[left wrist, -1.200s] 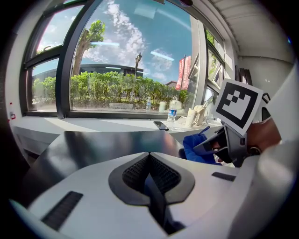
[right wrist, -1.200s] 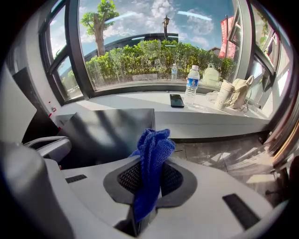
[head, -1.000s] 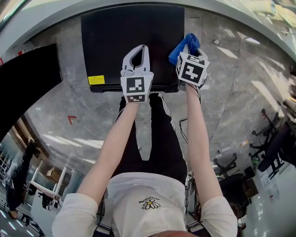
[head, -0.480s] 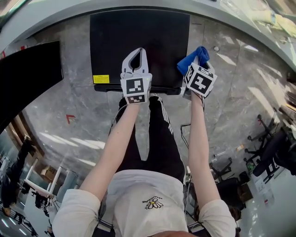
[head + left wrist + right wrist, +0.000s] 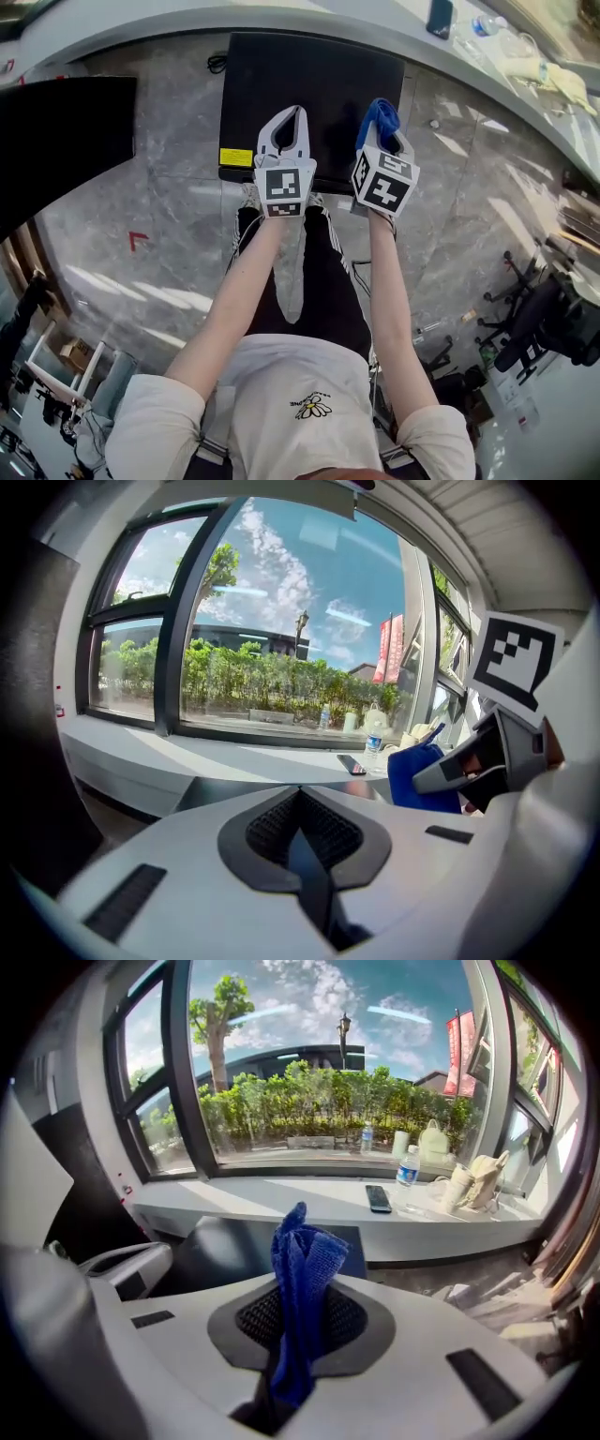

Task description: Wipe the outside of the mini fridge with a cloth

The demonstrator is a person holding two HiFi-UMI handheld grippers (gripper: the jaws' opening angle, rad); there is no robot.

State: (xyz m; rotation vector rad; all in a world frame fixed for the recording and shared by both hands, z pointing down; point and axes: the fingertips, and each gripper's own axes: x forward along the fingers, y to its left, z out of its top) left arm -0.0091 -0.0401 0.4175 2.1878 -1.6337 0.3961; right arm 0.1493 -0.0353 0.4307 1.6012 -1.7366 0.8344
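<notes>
The black mini fridge (image 5: 319, 80) stands on the floor below me, seen from above, with a yellow label (image 5: 231, 157) at its front left. My left gripper (image 5: 296, 114) hovers over the front middle of its top, shut with nothing in it. My right gripper (image 5: 382, 127) is over the front right of the top, shut on a blue cloth (image 5: 381, 114) that sticks out past the fingertips. In the right gripper view the cloth (image 5: 302, 1260) stands up between the jaws, with the fridge top (image 5: 225, 1241) beyond. The left gripper view shows the cloth (image 5: 417, 775) to its right.
Behind the fridge runs a white window sill (image 5: 281, 1199) with a phone (image 5: 378, 1198), a water bottle (image 5: 407, 1168) and a bag (image 5: 483, 1180). A large black unit (image 5: 56, 141) stands to the left. Marble floor surrounds the fridge; office chairs (image 5: 544, 319) are at the right.
The right gripper with the cloth has come in from the fridge's right edge to over its top. The left gripper stays over the front middle.
</notes>
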